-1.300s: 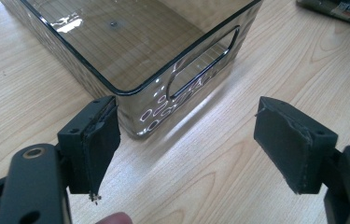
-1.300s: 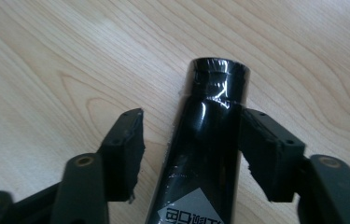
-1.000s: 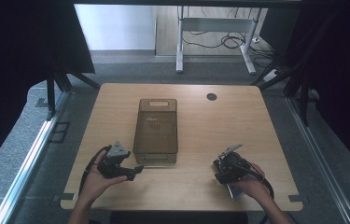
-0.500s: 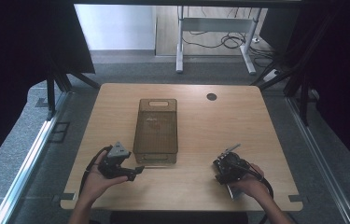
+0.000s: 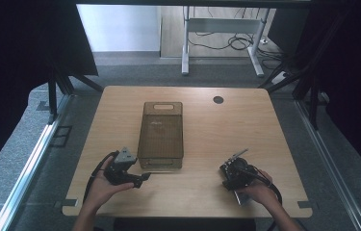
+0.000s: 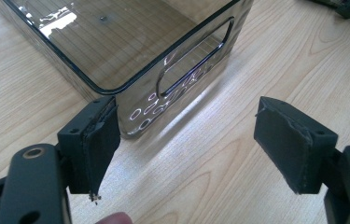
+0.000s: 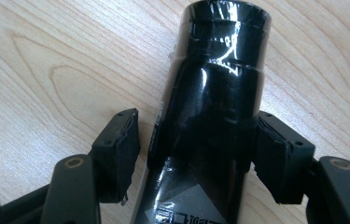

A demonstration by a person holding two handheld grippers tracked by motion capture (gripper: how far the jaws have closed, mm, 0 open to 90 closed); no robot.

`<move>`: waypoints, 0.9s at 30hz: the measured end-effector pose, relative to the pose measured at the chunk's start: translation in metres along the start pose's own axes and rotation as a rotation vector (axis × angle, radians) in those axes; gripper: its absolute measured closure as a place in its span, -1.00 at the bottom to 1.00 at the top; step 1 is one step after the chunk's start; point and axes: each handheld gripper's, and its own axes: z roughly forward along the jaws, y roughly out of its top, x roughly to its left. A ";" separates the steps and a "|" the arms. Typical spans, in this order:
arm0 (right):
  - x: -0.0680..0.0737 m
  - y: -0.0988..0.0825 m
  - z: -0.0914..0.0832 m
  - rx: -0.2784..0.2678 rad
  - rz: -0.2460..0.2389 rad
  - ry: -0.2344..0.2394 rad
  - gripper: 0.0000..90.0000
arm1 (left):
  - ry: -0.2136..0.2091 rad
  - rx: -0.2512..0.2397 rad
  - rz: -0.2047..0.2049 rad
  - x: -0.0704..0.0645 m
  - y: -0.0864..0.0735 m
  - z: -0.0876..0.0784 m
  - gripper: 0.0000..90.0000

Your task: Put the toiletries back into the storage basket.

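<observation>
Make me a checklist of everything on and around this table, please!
Surface: wooden table, round hole near its far edge.
Job's things: smoky clear bin, upright; black bottle lying on the wood.
Clutter: nothing seen.
Grippers: left gripper open beside the bin's corner; right gripper open around the bottle, jaws have just been closing.
Cables: black cable trails from left gripper; floor cables beyond.
Surroundings: dark curtains, white desk frame.

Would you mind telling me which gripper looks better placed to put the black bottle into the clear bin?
Probably the right gripper: the black bottle already lies between its jaws, which have just been closing. The left gripper is open and empty beside the clear bin.
</observation>
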 end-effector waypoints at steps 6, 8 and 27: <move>-0.004 -0.002 -0.001 -0.005 0.014 0.015 -0.07 | -0.001 0.001 0.001 0.000 0.000 0.001 -0.50; -0.004 -0.003 -0.001 -0.005 0.023 0.019 -0.06 | -0.001 0.004 0.005 -0.001 0.000 0.001 -0.50; -0.005 -0.004 -0.001 -0.023 0.010 0.023 -0.01 | -0.011 0.026 0.010 -0.002 0.000 0.006 -0.50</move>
